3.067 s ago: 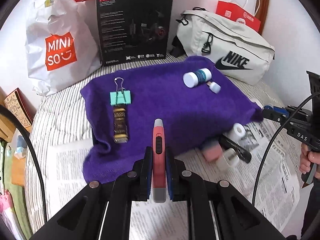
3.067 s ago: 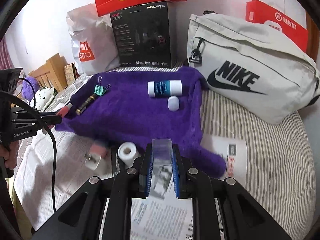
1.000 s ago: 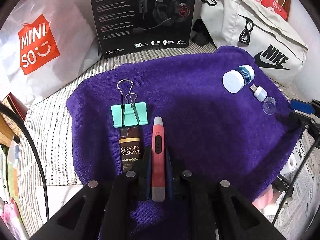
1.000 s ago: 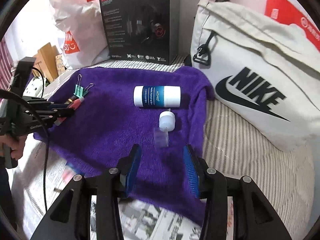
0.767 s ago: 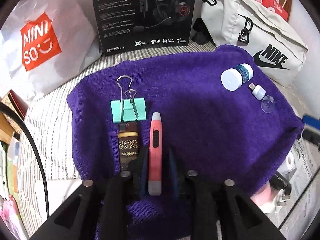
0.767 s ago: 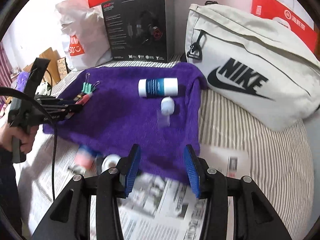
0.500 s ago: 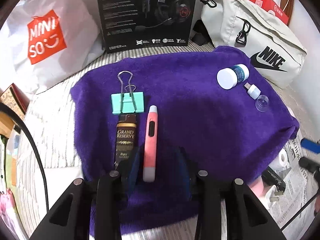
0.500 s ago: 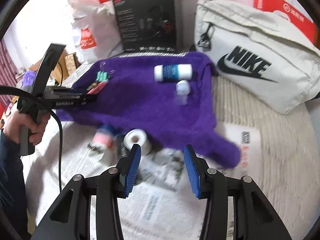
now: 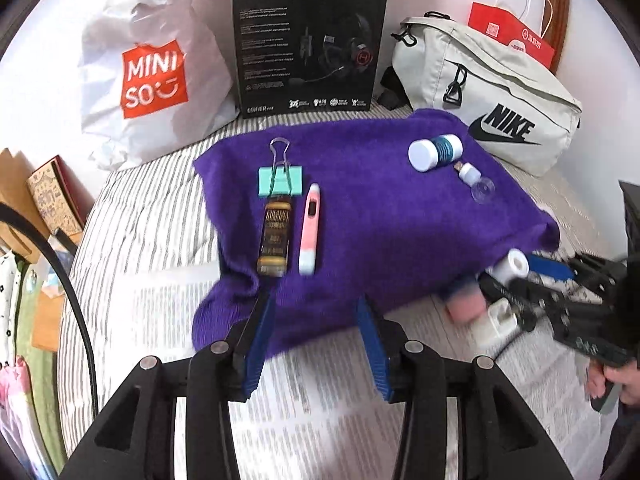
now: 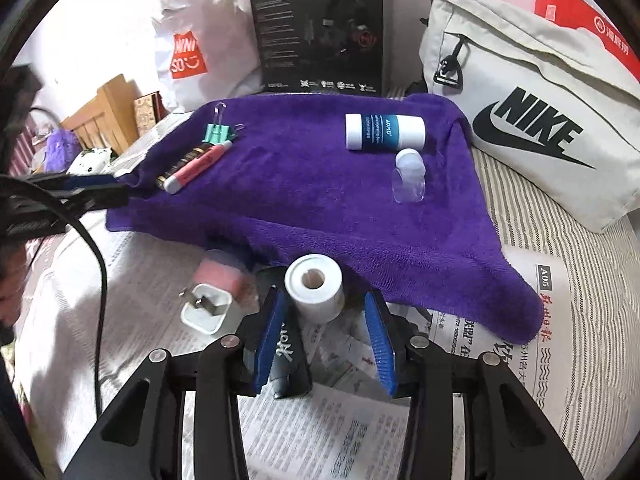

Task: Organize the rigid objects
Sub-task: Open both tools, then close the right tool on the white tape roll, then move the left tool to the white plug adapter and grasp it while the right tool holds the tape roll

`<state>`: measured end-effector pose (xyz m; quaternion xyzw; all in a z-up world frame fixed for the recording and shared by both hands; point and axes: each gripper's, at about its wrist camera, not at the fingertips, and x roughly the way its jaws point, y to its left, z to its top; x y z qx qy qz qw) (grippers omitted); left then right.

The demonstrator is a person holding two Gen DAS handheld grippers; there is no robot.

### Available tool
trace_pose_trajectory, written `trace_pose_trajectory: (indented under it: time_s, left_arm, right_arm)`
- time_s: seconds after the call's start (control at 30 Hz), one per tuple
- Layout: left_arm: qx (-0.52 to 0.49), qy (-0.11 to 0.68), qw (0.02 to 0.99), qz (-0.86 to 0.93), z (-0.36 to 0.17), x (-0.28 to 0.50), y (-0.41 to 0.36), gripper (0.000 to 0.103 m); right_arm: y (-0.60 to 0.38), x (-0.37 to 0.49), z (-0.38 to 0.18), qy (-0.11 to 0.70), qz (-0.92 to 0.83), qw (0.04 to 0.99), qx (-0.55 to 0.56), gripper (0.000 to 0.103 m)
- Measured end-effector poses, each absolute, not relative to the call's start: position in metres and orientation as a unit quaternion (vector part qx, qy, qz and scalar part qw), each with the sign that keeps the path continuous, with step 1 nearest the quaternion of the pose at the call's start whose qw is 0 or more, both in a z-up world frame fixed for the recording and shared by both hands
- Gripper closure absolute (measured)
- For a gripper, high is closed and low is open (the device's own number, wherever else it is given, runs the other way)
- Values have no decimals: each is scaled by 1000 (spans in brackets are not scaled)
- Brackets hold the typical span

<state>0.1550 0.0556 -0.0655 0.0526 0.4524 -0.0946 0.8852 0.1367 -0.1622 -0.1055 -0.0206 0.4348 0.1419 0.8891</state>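
Left wrist view, purple towel (image 9: 400, 232) on striped bedding (image 9: 152, 216), newspaper (image 9: 320, 396)

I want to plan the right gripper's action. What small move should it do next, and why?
Probably let the right gripper finish closing on the white paper roll. The roll lies between its closing jaws on the newspaper, and the pads do not yet press on it. It is still off the purple towel, where the sorted items lie; the left gripper holds nothing.
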Motion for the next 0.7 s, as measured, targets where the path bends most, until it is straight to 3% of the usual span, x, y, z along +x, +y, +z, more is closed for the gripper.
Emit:
trace_pose_trajectory:
  time_s: [0.47, 0.7]
  left_arm:
    - [46, 482, 871, -79, -110, 117, 60, 61]
    - [51, 475, 875, -80, -111, 113, 57, 47]
  right_arm:
    - [-155, 142, -113, 407, 125, 904, -26, 73]
    - [-152, 141, -113, 407, 119, 905, -34, 75]
